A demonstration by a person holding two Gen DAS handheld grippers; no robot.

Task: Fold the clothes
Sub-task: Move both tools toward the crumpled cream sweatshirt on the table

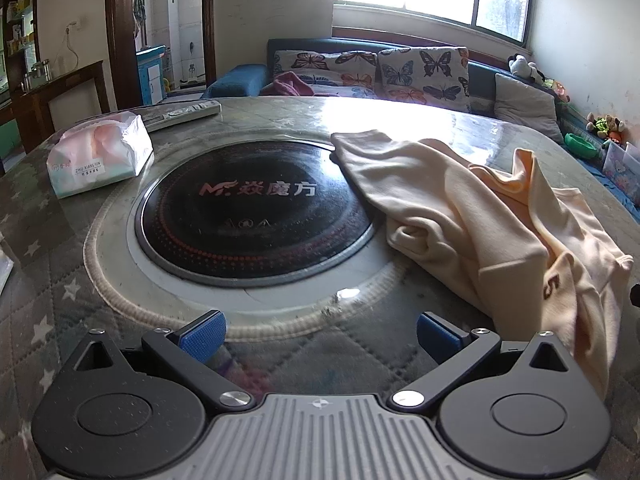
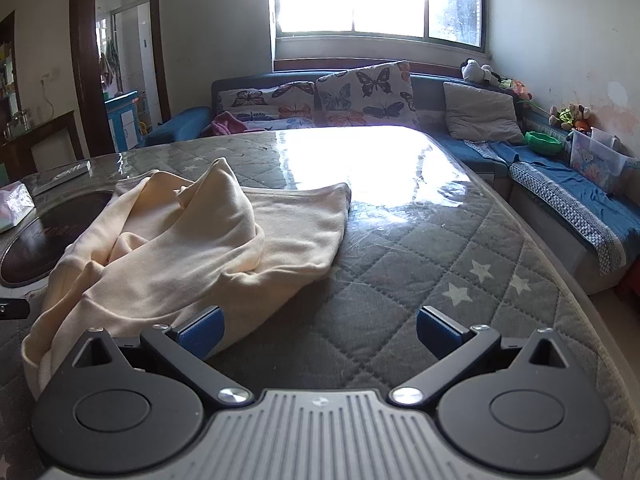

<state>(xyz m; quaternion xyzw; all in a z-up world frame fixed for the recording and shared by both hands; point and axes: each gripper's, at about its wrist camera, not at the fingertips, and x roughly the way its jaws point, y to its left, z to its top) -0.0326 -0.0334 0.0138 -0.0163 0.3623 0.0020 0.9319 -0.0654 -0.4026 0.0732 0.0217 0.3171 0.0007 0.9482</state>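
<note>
Both tongs were spread wide and grasping nothing: left tongs (image 1: 321,334) hovered low over the quilted star-print table (image 1: 48,240) in front of the round black cooktop (image 1: 256,208), right tongs (image 2: 319,330) hovered over bare quilted cover, with the blue left pad (image 2: 202,330) just at the near hem of the garment. The cream garment (image 1: 480,216) lay crumpled and unfolded on the table, to the right of the left tongs, one sleeve or edge draped over the cooktop rim, a peaked fold standing up in the middle, and a printed mark on the near flap, unreadable. In the right wrist view the same garment (image 2: 192,240) sat left of centre, bunched, its far part flatter toward the glare patch. Tissue pack (image 1: 98,156) and remote (image 1: 180,114) sat at the far left, well apart from the cloth. Sofa with butterfly cushions (image 2: 360,96) stood behind. Judged step: very start, approach before the first grab; no fold made yet. Next move likely called for each pair of tongs to pinch a separate hem or shoulder corner, lift and spread the cloth flat clear of the cooktop before folding. Risk: pinching several bunched layers at once, or dragging the cloth toward the tissue pack.
</note>
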